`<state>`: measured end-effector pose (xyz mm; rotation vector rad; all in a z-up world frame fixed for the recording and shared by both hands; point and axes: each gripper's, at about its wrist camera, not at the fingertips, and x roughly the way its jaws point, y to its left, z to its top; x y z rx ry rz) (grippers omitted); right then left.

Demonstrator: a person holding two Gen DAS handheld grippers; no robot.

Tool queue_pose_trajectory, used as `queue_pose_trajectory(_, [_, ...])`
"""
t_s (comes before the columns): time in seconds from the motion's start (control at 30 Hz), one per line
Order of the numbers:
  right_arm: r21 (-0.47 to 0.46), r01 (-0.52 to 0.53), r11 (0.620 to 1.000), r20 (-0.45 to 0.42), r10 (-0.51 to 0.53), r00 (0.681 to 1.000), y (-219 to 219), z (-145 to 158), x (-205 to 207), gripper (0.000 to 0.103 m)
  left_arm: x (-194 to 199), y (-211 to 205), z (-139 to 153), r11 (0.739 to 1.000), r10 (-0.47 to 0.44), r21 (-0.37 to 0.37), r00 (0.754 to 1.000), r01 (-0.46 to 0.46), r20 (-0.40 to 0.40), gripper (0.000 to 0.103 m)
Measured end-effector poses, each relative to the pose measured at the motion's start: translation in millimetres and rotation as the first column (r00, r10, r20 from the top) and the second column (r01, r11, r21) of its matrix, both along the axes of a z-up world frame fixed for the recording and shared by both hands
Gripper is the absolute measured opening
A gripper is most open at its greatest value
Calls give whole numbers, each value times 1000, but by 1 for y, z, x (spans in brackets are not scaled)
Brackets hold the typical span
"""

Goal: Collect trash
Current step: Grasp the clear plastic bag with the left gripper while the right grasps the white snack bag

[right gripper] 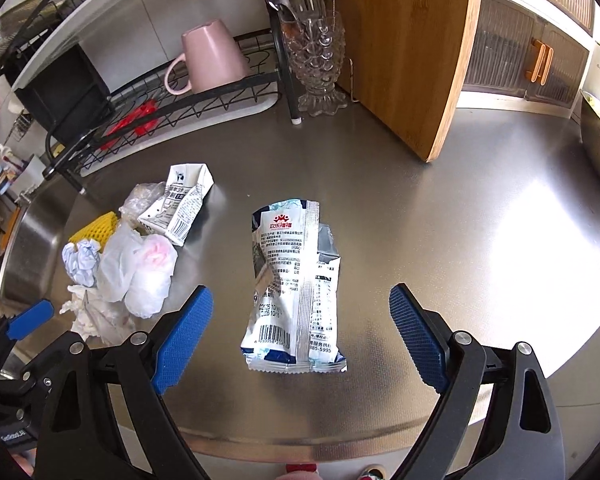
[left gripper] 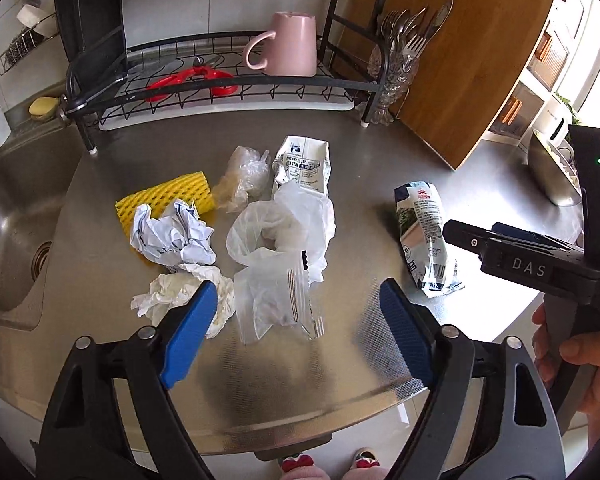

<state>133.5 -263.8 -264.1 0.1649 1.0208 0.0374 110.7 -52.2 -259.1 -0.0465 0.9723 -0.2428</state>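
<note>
Trash lies in a heap on the steel counter [left gripper: 380, 152]: a yellow foam net [left gripper: 168, 200], crumpled paper [left gripper: 172, 236], a tissue wad [left gripper: 168, 296], a white plastic bag [left gripper: 284, 228], a clear zip bag [left gripper: 276, 304], clear wrap [left gripper: 244, 172] and a flattened milk carton [left gripper: 304, 164]. My left gripper [left gripper: 298, 300] hovers open over the zip bag, touching nothing. Apart to the right lies a snack packet [right gripper: 296, 288]. Above it my right gripper [right gripper: 300, 292] is open, its pads [right gripper: 184, 332] clear of the packet. A hand [left gripper: 572, 352] holds the right gripper's handle.
A black dish rack [left gripper: 228, 92] at the back holds a pink mug [left gripper: 288, 44] and red scissors [left gripper: 192, 80]. A glass cutlery holder [right gripper: 318, 60] and a leaning wooden board [right gripper: 412, 48] stand behind. The sink [left gripper: 16, 216] is left; the counter's front edge [left gripper: 300, 420] is near.
</note>
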Motion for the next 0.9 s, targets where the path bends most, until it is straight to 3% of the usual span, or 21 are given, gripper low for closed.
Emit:
queue_pose_trajectory(0.3, [8, 10, 1000, -96, -9, 995, -2, -45, 26, 85, 16, 5, -31, 1000, 8, -12, 997, -8, -74, 58])
queue_pose_trajectory(0.37, [-10, 8, 1000, -74, -8, 997, -1, -47, 25, 85, 18, 4, -36, 1000, -1, -15, 996, 0, -85, 50])
queue_pose_trajectory(0.4, [-21, 2, 1000, -68, -3, 998, 0, -47, 24, 82, 18, 4, -38, 1000, -2, -14, 996, 1, -89, 42])
queue_pose_trajectory(0.43, [-27, -3, 1000, -62, 1, 998, 1, -47, 24, 78, 18, 4, -39, 1000, -4, -14, 996, 2, -91, 41])
queue_pose_trajectory(0.5, [-40, -15, 999, -48, 13, 999, 1, -45, 22, 53, 18, 3, -40, 1000, -5, -13, 996, 3, -87, 40])
queue_pose_trajectory(0.7, [-2, -17, 1000, -34, 17, 999, -2, -42, 17, 34, 13, 1, -38, 1000, -14, -15, 997, 13, -75, 13])
queue_pose_trajectory(0.9, [15, -21, 1000, -2, 21, 1000, -5, -34, 6, 26, 0, 5, -27, 1000, 4, -18, 999, -4, -42, 5])
